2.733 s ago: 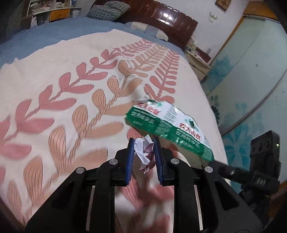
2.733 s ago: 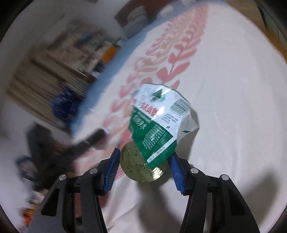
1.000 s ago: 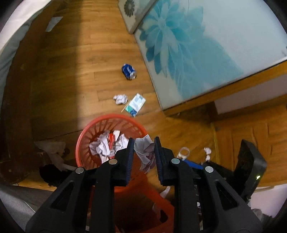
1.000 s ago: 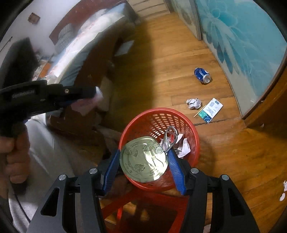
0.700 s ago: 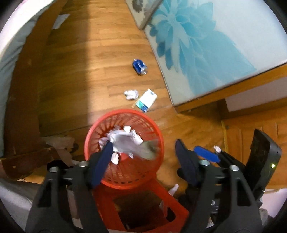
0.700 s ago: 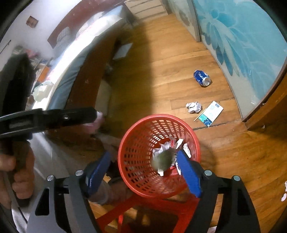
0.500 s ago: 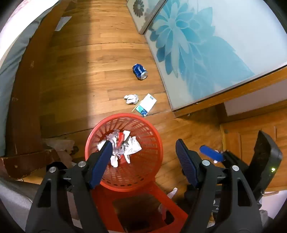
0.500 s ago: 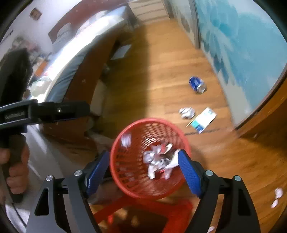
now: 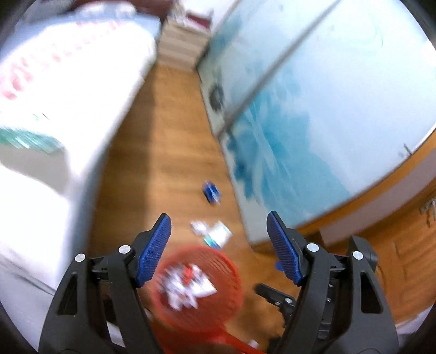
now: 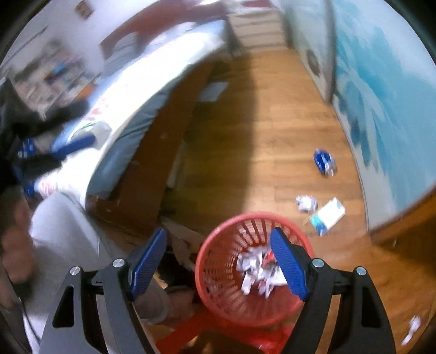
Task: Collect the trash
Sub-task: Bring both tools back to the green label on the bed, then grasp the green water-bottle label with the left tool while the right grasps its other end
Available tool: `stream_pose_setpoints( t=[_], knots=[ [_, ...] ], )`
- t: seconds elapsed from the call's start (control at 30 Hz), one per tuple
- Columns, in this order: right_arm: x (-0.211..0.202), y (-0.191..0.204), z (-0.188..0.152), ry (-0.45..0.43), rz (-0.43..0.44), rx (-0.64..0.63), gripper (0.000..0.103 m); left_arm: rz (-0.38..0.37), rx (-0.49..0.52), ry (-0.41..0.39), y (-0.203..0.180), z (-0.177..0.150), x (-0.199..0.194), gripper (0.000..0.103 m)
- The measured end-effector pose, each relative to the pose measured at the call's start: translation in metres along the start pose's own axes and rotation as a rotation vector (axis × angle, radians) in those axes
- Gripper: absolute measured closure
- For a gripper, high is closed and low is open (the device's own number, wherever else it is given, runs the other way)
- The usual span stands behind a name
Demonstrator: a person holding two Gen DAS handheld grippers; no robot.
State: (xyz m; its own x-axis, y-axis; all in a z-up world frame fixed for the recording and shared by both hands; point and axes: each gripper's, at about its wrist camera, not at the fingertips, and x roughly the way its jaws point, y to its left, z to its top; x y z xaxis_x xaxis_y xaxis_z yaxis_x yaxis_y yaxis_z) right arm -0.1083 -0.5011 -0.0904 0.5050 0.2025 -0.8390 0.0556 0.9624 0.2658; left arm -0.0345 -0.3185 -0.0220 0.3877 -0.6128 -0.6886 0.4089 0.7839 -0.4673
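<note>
Motion blur smeared the left wrist view so the red basket (image 9: 200,283) held only white scraps (unreadable), its base was cut by the bottom edge, and the blue can (image 9: 212,192) showed no label.

This was a bedroom in a home. A bed (image 10: 152,89) with a pale patterned cover stood on a wood floor (image 10: 272,136), a dark headboard (image 10: 152,24) at its far end and a pale drawer chest (image 10: 259,27) beside it. Sliding doors (image 9: 313,109) with a blue flower print lined one side. Blurred shelves (image 10: 51,73) stood behind the bed.
</note>
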Motion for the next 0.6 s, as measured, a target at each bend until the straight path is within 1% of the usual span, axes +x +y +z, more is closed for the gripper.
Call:
stream_pose_setpoints(
  t=[0.1, 0.17, 0.23, 0.33, 0.4, 0.5, 0.6],
  knots=[
    [0.010, 0.041, 0.022, -0.015, 0.043, -0.077, 0.025, 0.062, -0.056, -0.076, 0.046, 0.012, -0.035, 0.029],
    [0.016, 0.069, 0.038, -0.030, 0.081, -0.120, 0.025, 0.092, -0.132, -0.129, 0.090, 0.015, -0.063, 0.029],
    [0.020, 0.096, 0.053, -0.045, 0.113, -0.159, 0.025, 0.139, -0.198, -0.181, 0.128, 0.014, -0.089, 0.029],
    [0.028, 0.136, 0.078, -0.068, 0.171, -0.191, 0.023, 0.196, -0.250, -0.227, 0.170, 0.015, -0.115, 0.029],
    [0.035, 0.163, 0.094, -0.091, 0.186, -0.219, 0.023, 0.229, -0.244, -0.246, 0.188, 0.020, -0.125, 0.029],
    [0.045, 0.192, 0.112, -0.116, 0.194, -0.251, 0.022, 0.270, -0.191, -0.248, 0.210, 0.032, -0.127, 0.028],
    [0.059, 0.215, 0.132, -0.132, 0.203, -0.258, 0.020, 0.244, -0.150, -0.246, 0.230, 0.042, -0.122, 0.028]
  ],
)
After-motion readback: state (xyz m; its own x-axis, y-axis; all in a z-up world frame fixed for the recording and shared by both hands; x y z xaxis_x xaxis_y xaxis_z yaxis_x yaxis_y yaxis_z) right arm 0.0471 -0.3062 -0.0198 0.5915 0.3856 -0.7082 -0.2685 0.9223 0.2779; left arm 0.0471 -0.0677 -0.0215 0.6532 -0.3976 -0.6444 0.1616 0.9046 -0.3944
